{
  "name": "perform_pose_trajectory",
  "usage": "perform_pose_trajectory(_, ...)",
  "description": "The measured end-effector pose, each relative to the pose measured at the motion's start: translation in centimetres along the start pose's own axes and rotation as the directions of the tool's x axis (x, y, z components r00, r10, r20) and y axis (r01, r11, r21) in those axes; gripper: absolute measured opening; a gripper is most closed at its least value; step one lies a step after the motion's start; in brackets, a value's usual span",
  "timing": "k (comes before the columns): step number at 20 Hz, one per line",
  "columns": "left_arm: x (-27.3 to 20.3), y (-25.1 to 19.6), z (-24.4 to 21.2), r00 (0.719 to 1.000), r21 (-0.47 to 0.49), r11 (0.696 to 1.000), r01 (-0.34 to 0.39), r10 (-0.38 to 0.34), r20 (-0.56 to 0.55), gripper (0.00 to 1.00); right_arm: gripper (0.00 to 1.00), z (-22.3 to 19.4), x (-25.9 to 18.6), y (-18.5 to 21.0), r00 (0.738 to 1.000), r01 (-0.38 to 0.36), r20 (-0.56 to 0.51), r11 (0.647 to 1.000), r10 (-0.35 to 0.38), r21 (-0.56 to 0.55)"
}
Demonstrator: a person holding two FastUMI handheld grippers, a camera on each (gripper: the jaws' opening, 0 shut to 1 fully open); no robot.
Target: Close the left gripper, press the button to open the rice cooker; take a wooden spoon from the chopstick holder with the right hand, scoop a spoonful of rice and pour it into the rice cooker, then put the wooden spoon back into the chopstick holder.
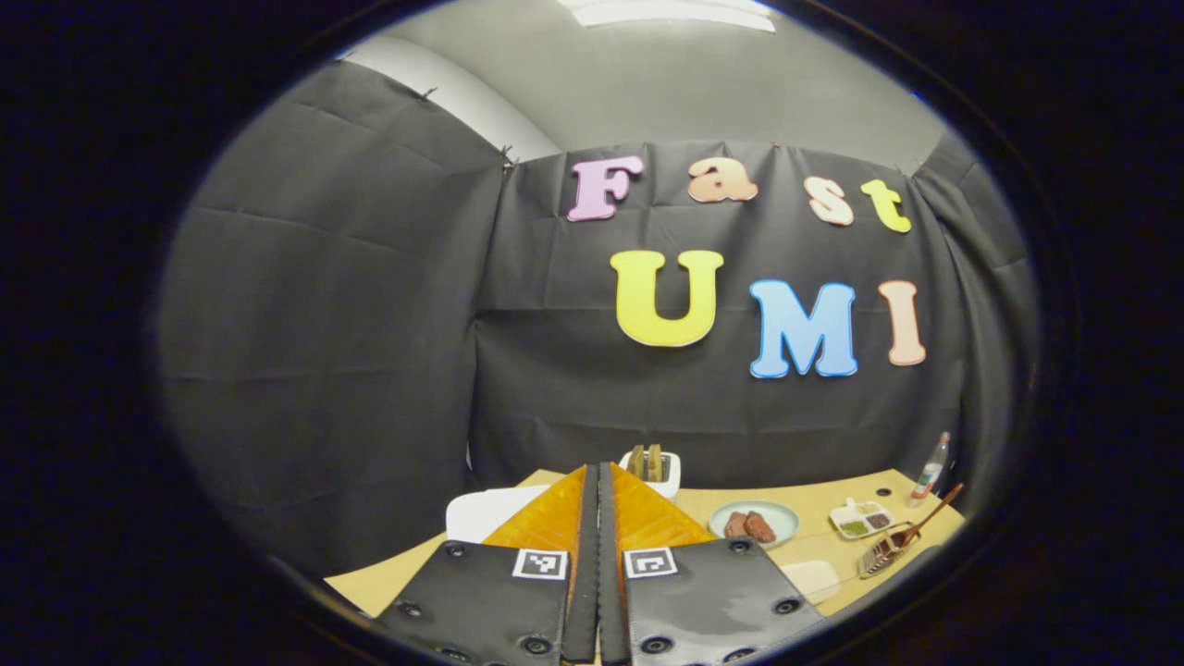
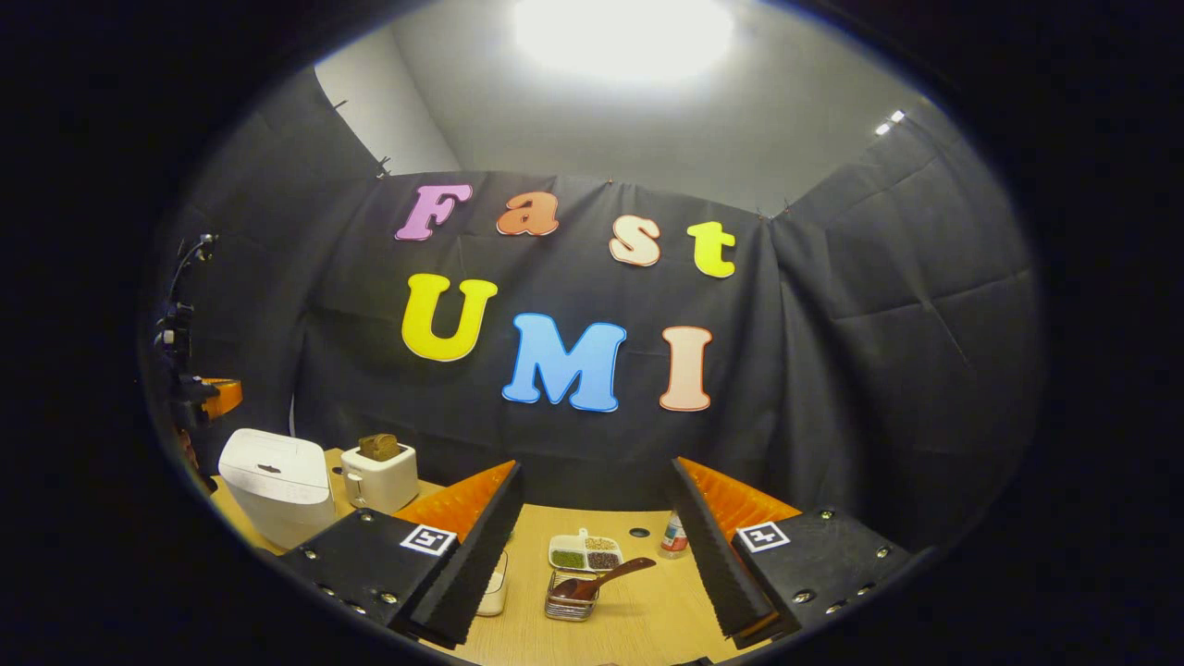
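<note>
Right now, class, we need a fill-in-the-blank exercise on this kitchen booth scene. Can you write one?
1. The rice cooker has its lid ____.
2. The wooden spoon rests in the ____ holder.
3. The left gripper has its fingers ____.
4. The right gripper is ____.

Missing words: shut; chopstick; closed; open

Rice cooker [image 2: 277, 483]: one
Toaster [image 2: 380, 476]: one
Wooden spoon [image 2: 606, 579]: one
Chopstick holder [image 2: 570, 599]: one
Divided dish [image 2: 585, 552]: one
Bottle [image 2: 674, 534]: one
Plate [image 1: 754, 524]: one
</note>
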State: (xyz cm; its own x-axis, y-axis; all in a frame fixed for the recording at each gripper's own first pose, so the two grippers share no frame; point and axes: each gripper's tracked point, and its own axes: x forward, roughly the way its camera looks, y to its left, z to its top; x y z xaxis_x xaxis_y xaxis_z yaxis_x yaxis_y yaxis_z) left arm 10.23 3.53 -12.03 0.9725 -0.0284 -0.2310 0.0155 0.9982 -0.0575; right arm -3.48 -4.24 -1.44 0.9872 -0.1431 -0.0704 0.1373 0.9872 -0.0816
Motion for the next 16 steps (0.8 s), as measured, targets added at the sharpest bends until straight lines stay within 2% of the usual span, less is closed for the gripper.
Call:
perform_pose_trajectory(2,1.0,0.0,-1.9,0.999,0.004,1.000,0.009,-0.009,-0.038,0.11,0.95,-0.2,-0.2,-0.2,1.000,0.012,-0.009,1.000,-0.012,-0.004)
perform_pose_trajectory(7,2.7,0.4,-7.5,0.990,0.020,1.000,0.015,-0.012,-0.139,0.08,0.95,-0.7,-0.6,-0.4,0.998,0.038,-0.042,0.999,-0.038,-0.001)
perform_pose_trajectory(9,3.4,0.7,-9.4,0.984,0.016,1.000,0.014,-0.011,-0.180,0.11,0.95,-0.7,-0.7,-0.2,0.998,0.043,-0.046,0.999,-0.043,-0.006)
perform_pose_trajectory(12,4.4,1.4,-12.4,0.968,-0.005,1.000,-0.001,0.000,-0.251,0.08,0.95,-0.9,-0.9,-0.1,0.998,0.043,-0.052,0.999,-0.043,-0.018)
perform_pose_trajectory(15,4.6,1.8,-14.5,0.951,-0.012,1.000,-0.013,0.008,-0.309,0.09,0.95,-1.0,-0.9,-0.1,0.997,0.044,-0.055,0.999,-0.046,-0.027)
perform_pose_trajectory(16,4.9,1.8,-14.2,0.959,-0.004,1.000,-0.008,0.006,-0.284,0.09,0.95,-1.1,-1.0,-0.2,0.997,0.045,-0.056,0.999,-0.046,-0.027)
